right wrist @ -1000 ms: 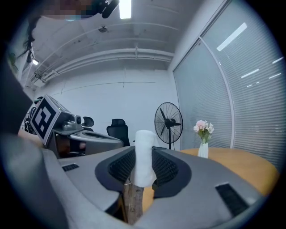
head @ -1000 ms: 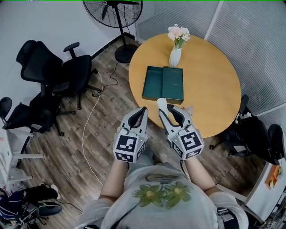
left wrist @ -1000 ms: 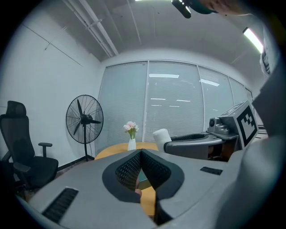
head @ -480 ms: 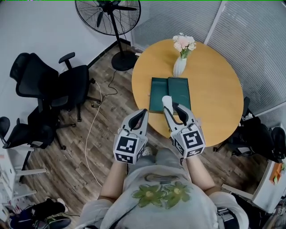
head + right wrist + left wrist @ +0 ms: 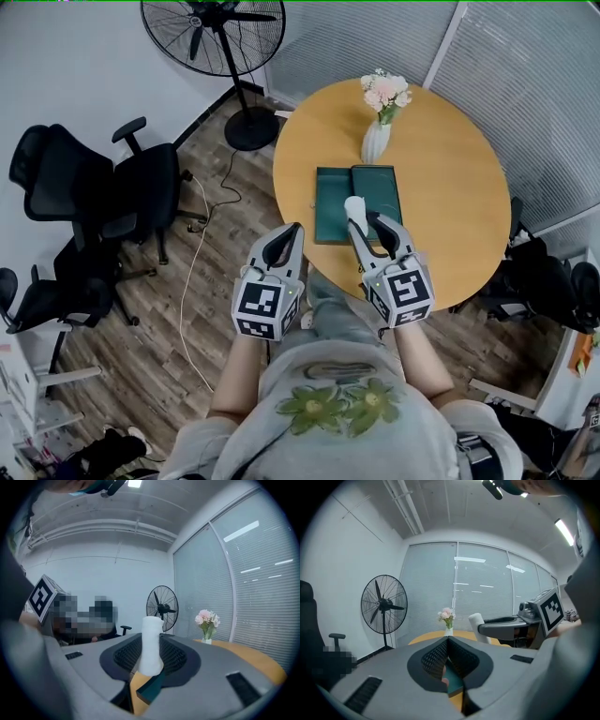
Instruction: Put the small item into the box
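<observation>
While black office chairs (image 5: pixel 89 202) and a pedestal fan (image 5: pixel 214 37) crowd the floor at left, the left gripper (image 5: pixel 293 231) hangs short of the round table (image 5: pixel 450 216), its jaws pressed together on nothing. Right of it, the right gripper (image 5: pixel 367 223) pinches the small white item (image 5: pixel 354 206) upright above the open green box (image 5: pixel 336 202). A flower vase (image 5: pixel 376 141) stands just beyond. That gripper covers the box's near edge, and a dark chair (image 5: pixel 548 286) at right is hard to make out.

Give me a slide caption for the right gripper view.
Right gripper holds a small white cylindrical item, dark green box beneath.
</observation>
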### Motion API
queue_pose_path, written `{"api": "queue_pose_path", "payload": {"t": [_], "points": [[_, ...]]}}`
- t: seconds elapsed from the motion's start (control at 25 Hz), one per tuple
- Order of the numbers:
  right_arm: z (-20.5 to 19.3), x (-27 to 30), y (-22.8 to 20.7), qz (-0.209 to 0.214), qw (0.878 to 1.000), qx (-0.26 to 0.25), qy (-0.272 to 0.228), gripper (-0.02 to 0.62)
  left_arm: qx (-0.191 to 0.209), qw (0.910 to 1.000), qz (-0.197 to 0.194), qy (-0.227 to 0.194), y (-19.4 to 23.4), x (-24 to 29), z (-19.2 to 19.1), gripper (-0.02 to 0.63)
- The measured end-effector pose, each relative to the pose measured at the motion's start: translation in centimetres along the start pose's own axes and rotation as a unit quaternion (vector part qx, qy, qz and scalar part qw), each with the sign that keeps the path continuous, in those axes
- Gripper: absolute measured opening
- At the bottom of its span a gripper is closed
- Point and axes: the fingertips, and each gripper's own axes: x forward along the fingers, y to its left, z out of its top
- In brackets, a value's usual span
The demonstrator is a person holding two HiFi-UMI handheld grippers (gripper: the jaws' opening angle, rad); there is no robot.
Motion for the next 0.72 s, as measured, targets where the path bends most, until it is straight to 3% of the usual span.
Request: {"api": "queue_pose_path", "payload": {"t": [0.4,0.72], "points": [[0.8,5.2,-2.4,-0.005,1.000,-0.023,0.007,0.124,0.002,0.9999,0.012,-0.007,4.6,3.4,1.4,-0.003],[1.5,8.9,-4.4,-0.013,0.998,-0.055,0.023,0.125,0.003,1.0000,-0.002,-0.004,6.3,6.7,2.2,-0.003]]}}
